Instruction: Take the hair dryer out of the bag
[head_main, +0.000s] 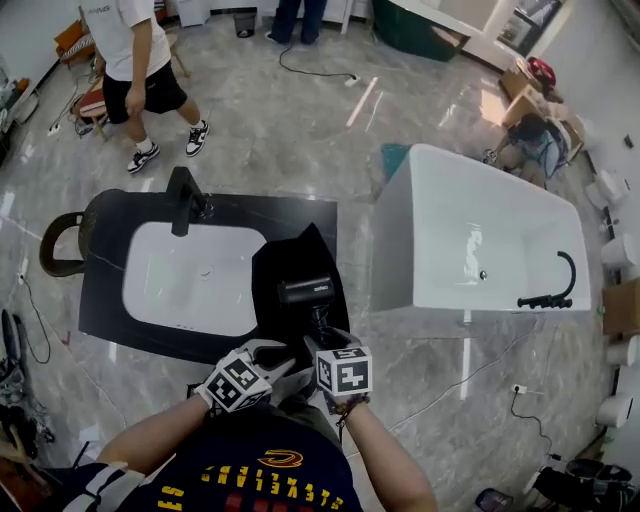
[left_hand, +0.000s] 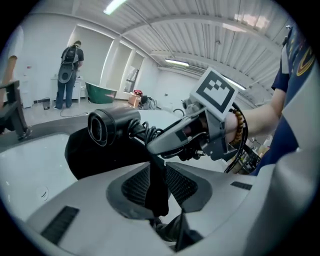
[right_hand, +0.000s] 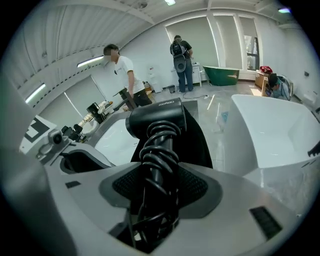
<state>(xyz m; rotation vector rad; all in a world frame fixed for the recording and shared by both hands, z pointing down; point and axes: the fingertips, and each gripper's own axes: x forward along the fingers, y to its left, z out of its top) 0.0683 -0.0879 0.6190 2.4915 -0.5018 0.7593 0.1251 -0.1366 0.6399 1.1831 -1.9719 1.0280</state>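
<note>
Left fingers (left_hand: 131, 186): mine stand apart. A fold of the black bag (head_main: 285, 258) hangs between the pads, which do not look to be pressing on it.
Right fingers (right_hand: 199, 187): closed on the hair dryer (right_hand: 157, 117), around its handle where the cord is coiled.
Hair dryer: raised in my right grip above the bag, nozzle turned toward the sink (head_main: 190, 280). From the left gripper view its whole body shows clear of the fabric.
Bag: slumped on the counter (head_main: 105, 300), just beside the sink and under the dryer.
Done, as I judge it: the dryer looks free of the bag mouth, with the handle and cord outside.
Left to do: carry the dryer away from the bag, let the fold slip out of my left fingers, and set the dryer down.
</note>
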